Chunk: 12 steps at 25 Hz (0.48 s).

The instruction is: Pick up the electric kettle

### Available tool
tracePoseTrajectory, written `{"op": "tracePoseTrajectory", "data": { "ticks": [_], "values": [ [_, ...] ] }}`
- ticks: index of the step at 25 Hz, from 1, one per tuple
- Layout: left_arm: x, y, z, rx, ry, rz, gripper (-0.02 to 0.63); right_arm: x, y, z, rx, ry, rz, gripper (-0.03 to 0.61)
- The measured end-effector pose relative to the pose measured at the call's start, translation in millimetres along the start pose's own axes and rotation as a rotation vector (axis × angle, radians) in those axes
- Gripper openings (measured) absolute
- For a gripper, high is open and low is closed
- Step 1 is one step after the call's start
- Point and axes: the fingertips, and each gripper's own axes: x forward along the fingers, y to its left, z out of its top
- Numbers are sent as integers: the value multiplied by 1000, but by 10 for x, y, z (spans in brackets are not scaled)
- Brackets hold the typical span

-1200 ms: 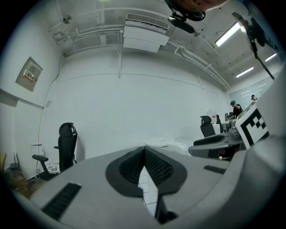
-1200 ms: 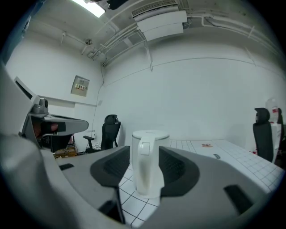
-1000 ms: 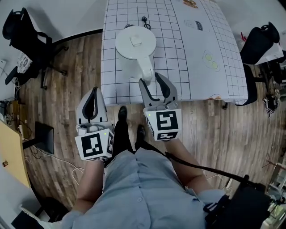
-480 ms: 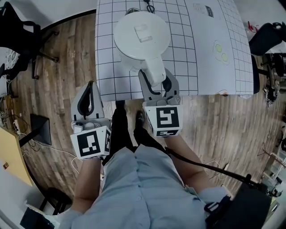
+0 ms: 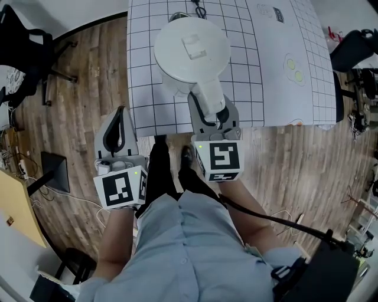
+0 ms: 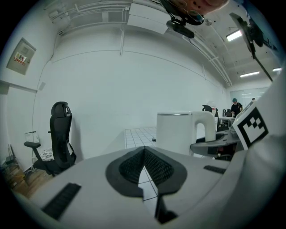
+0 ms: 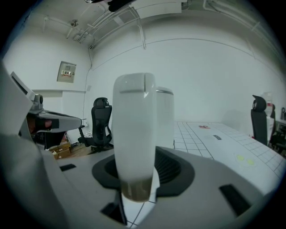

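A white electric kettle (image 5: 190, 53) stands near the front edge of the gridded table (image 5: 271, 71), its handle (image 5: 208, 94) pointing toward me. My right gripper (image 5: 209, 101) reaches over the table edge. Its jaws are closing with the handle between them, the pads close on either side of it. In the right gripper view the handle (image 7: 134, 134) fills the gap between the dark pads. My left gripper (image 5: 120, 113) hangs off the table to the left of the kettle, shut and empty. In the left gripper view the kettle (image 6: 176, 132) stands ahead to the right.
The table's front edge runs just under my right gripper, with wooden floor below. Black office chairs stand at the left (image 5: 23, 41) and right (image 5: 354, 47). A small dark object (image 5: 198, 9) and flat printed marks (image 5: 292, 65) lie farther back on the table.
My right gripper has come forward so that the kettle's handle sits between its jaws, and the jaws have narrowed. My left gripper has sunk a little and stays shut.
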Motion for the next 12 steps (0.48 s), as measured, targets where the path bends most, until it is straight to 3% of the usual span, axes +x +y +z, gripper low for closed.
{"op": "tracePoseTrajectory", "data": {
  "ticks": [12],
  "values": [
    [75, 70, 142, 4, -14, -25, 2, 117, -69, 282, 46, -67, -9, 128]
  ]
}}
